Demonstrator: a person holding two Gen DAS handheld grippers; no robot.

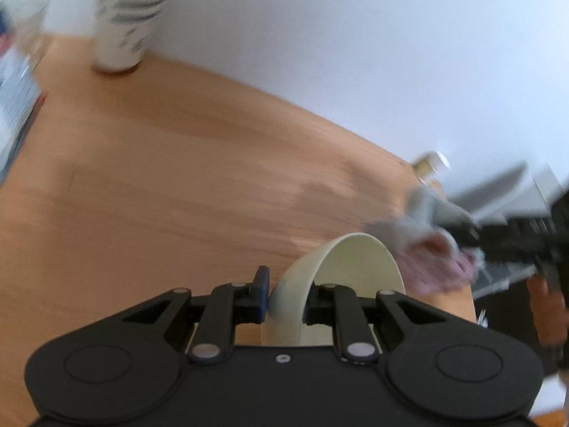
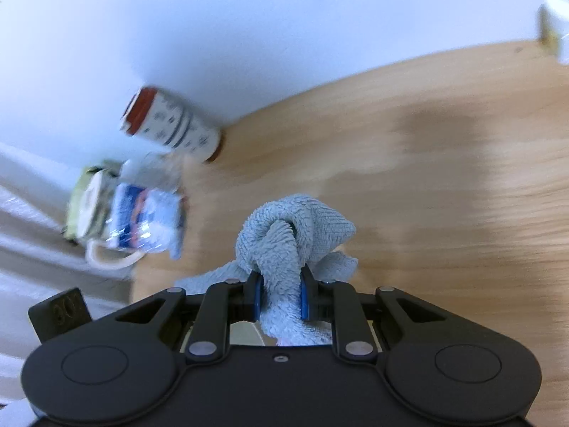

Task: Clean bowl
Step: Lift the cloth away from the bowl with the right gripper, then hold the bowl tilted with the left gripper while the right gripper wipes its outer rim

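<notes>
A cream bowl (image 1: 355,267) stands on edge above the wooden table, its rim pinched by my left gripper (image 1: 288,299), which is shut on it. In the left wrist view a grey and pink cloth (image 1: 426,249) hangs just right of the bowl's rim, held by the other gripper, blurred. In the right wrist view my right gripper (image 2: 279,297) is shut on that cloth (image 2: 284,235), a bunched light blue-grey terry cloth that bulges out past the blue pads (image 2: 256,295). The bowl is not in the right wrist view.
A white patterned canister (image 1: 124,17) stands at the table's back by the white wall. A red-capped canister (image 2: 174,124), a plastic-wrapped packet (image 2: 145,217) and a cup with a handle (image 2: 106,249) crowd the table's left end. The wooden tabletop (image 2: 426,178) stretches right.
</notes>
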